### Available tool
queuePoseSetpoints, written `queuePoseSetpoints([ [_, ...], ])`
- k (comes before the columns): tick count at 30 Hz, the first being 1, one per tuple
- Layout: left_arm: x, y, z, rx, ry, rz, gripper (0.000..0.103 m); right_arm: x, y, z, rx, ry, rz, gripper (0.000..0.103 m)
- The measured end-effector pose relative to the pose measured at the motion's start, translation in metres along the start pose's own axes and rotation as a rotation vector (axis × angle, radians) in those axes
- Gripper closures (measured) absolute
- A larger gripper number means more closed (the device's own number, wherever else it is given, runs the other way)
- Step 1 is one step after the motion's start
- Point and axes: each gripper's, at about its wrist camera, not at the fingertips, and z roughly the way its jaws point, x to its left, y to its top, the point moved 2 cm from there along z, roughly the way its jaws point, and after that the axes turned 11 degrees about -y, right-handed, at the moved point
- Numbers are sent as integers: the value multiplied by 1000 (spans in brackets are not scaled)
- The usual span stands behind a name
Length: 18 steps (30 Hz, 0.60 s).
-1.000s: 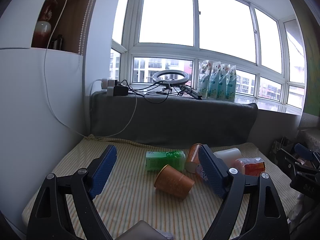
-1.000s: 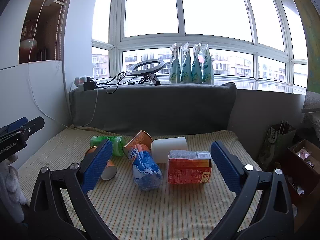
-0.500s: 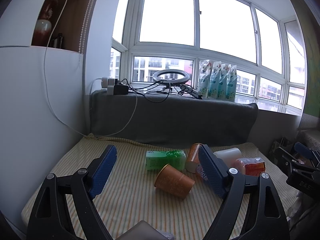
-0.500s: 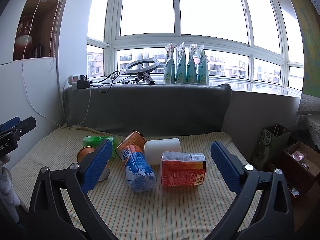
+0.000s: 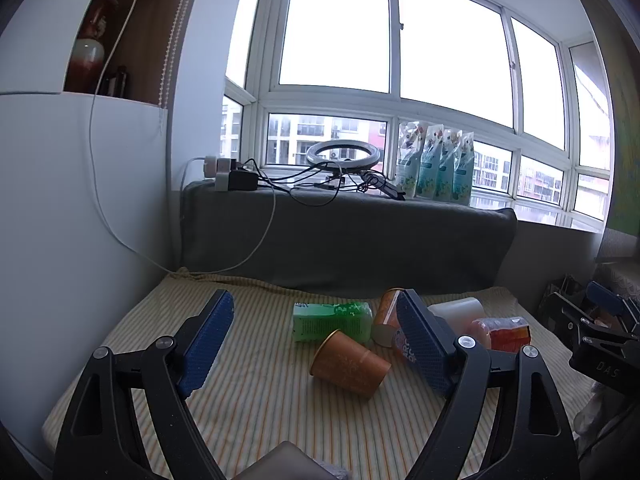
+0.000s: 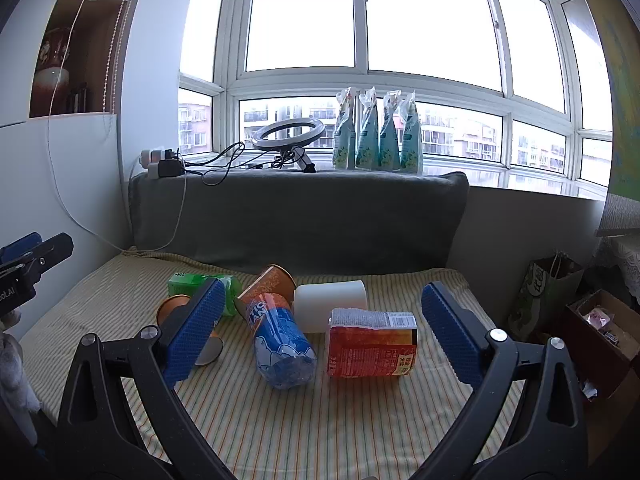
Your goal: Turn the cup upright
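Observation:
An orange paper cup [image 5: 349, 363] lies on its side on the striped cloth [image 5: 256, 400], its mouth facing left. My left gripper [image 5: 316, 340] is open and empty, held back from the cup with the cup between its fingers in view. In the right wrist view the same cup [image 6: 176, 307] is partly hidden behind my left finger pad [image 6: 195, 332]. My right gripper [image 6: 324, 338] is open and empty, hovering short of the objects. A second orange cup [image 6: 267, 282] lies tilted on its side behind a bottle.
A green packet [image 5: 330, 320], a blue-labelled bottle [image 6: 282, 340], a white roll [image 6: 330, 304] and a red-orange package [image 6: 370, 342] crowd the middle of the cloth. A grey cushion [image 6: 300, 216] stands behind. A wall is at left. Boxes [image 6: 596, 328] and a bag sit at right.
The right gripper has drifted a little to the right and forward, so the objects shifted left in its view. The left gripper has barely moved.

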Motion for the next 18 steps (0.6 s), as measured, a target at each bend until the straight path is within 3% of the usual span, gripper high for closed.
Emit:
queuePoseSetpoints([
  [18,0,1,0,3,0,0,19,4,0,1,1,6,-6,3],
])
